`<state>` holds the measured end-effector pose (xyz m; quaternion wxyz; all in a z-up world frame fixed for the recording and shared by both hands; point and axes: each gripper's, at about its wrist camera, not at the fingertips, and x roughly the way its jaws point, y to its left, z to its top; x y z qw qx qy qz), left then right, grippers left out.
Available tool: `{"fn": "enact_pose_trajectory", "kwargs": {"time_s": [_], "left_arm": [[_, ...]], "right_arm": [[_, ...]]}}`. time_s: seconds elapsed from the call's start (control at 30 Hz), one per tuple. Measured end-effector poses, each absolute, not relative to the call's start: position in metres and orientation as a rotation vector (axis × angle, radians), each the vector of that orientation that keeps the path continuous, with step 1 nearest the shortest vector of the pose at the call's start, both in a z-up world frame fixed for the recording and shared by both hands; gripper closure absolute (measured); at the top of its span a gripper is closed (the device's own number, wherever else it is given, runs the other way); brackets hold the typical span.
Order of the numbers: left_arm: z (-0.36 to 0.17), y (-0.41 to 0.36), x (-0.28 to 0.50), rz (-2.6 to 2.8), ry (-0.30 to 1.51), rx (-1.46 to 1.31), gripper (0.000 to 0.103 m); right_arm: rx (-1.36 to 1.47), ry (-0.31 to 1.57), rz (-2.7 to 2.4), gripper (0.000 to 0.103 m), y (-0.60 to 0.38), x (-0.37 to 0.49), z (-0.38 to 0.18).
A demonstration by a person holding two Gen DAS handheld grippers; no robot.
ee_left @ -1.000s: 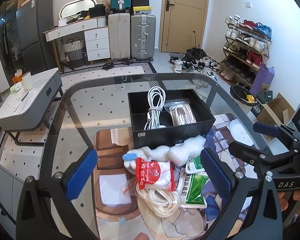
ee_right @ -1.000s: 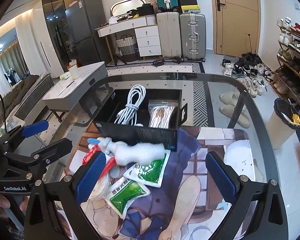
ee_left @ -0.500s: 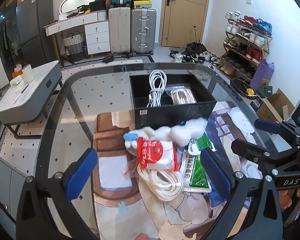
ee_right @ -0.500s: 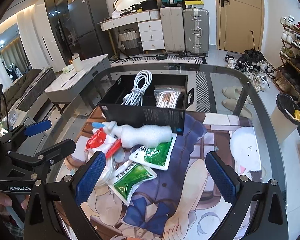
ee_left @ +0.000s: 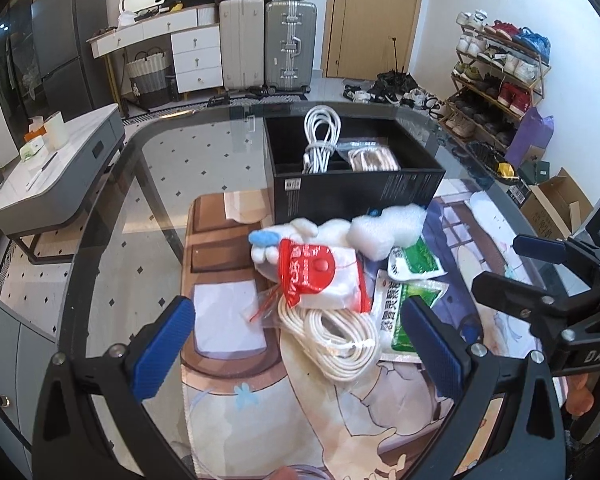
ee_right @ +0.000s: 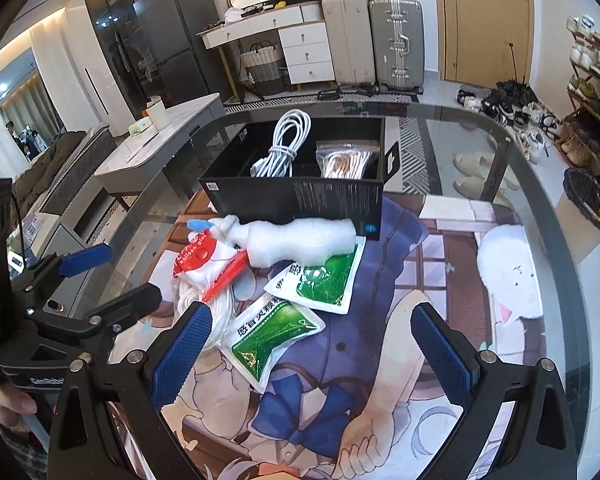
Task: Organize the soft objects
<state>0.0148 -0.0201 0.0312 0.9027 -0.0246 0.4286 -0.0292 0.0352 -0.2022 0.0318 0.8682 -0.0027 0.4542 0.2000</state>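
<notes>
Black-framed left tool (ee_left: 296, 344), right tool (ee_right: 312, 344): blue textured pads, silver screws, white lettering.

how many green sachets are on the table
2. One green sachet lies partly under the white plush toy, just in front of the black box. The other lies nearer the cameras, beside the coiled white cord. More may be hidden under the pile.

Plush toy (ee_right: 300, 240) lies before box (ee_right: 300, 200), cable (ee_right: 284, 148) inside.

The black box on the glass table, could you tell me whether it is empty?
Not empty: the black box holds a white cable bundle and a bagged cord.
</notes>
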Motion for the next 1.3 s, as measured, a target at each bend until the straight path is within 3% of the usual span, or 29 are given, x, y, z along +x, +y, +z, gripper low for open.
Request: {"fn": "enact_pose_trajectory", "kwargs": {"time_s": [1.07, 1.3], "left_arm": [[-0.028, -0.023, 0.043, -0.029, 1.013, -0.116, 0.000], [-0.035, -0.024, 0.046, -0.028, 1.045, -0.103, 0.000]], "right_arm": [[0.059, 1.209, 0.411, 0.002, -0.169, 0.066, 0.000], [0.034, 1.281, 0.379, 0.015, -0.161, 0.075, -0.008]]}}
